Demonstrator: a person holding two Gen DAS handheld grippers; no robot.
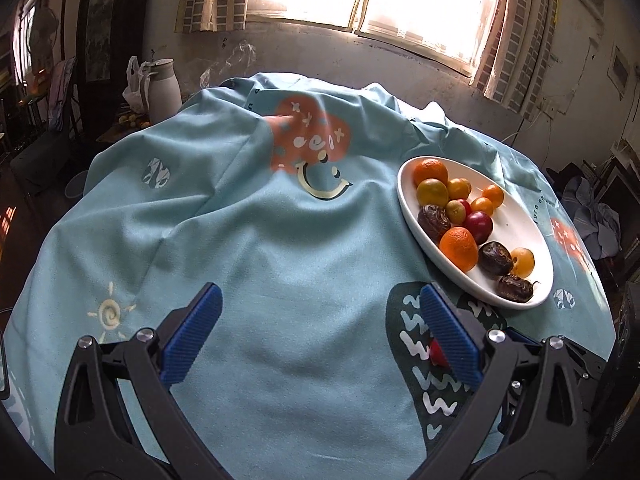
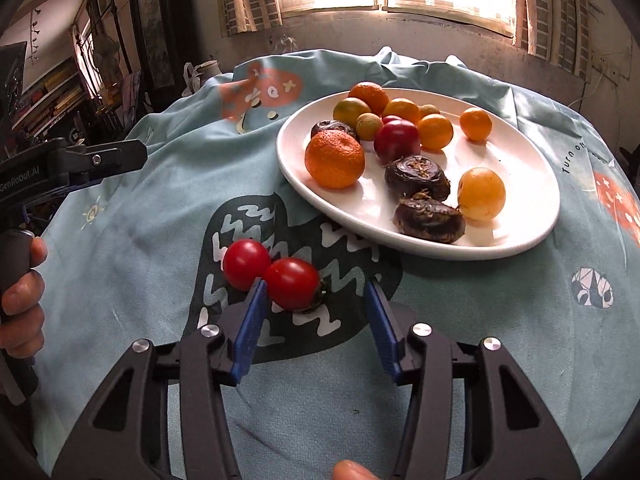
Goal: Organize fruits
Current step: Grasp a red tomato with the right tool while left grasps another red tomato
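Observation:
A white oval plate (image 2: 520, 236) on the blue tablecloth holds oranges, small yellow-orange fruits, a red plum (image 2: 397, 140) and dark brown water chestnuts (image 2: 429, 216). It also shows in the left wrist view (image 1: 516, 232). Two red tomatoes (image 2: 246, 264) (image 2: 293, 283) lie on the cloth in front of the plate. My right gripper (image 2: 316, 292) is open, its jaws on either side of the nearer tomato, the left pad touching it. My left gripper (image 1: 320, 308) is open and empty over the cloth, left of the plate; a bit of red tomato (image 1: 437, 352) shows beside its right pad.
The table is covered by a wrinkled blue cloth (image 1: 240, 240) with printed figures. A grey jug (image 1: 163, 88) and plastic bag stand beyond the far left edge. A bright window is behind. The left gripper and hand show at the left in the right wrist view (image 2: 72, 164).

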